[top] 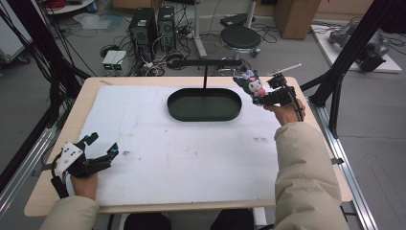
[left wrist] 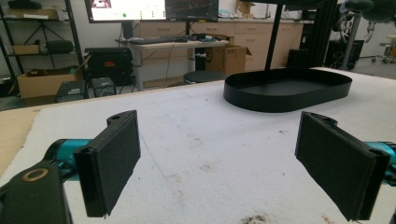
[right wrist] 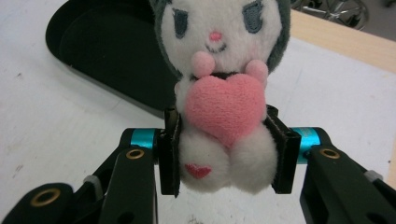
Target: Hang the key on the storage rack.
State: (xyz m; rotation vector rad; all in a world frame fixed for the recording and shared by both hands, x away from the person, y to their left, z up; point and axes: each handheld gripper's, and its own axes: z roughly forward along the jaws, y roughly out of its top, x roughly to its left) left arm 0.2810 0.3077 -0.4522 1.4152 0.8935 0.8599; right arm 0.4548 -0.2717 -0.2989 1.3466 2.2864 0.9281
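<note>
Plush toy (right wrist: 219,116) in right claw (right wrist: 223,156)

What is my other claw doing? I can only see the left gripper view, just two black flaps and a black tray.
Observer: Your right gripper is squeezing a plush toy around its lower body.
Operator: What does the toy look like?
Observer: White face, grey hood, and it hugs a pink heart.
Operator: Is it in the tray yet?
Observer: No. In the high view it is held up beside the right end of the tray, toward the table's far right corner.
Operator: And where is my left claw?
Observer: The left gripper is open near the table's front left edge, holding nothing.
</note>
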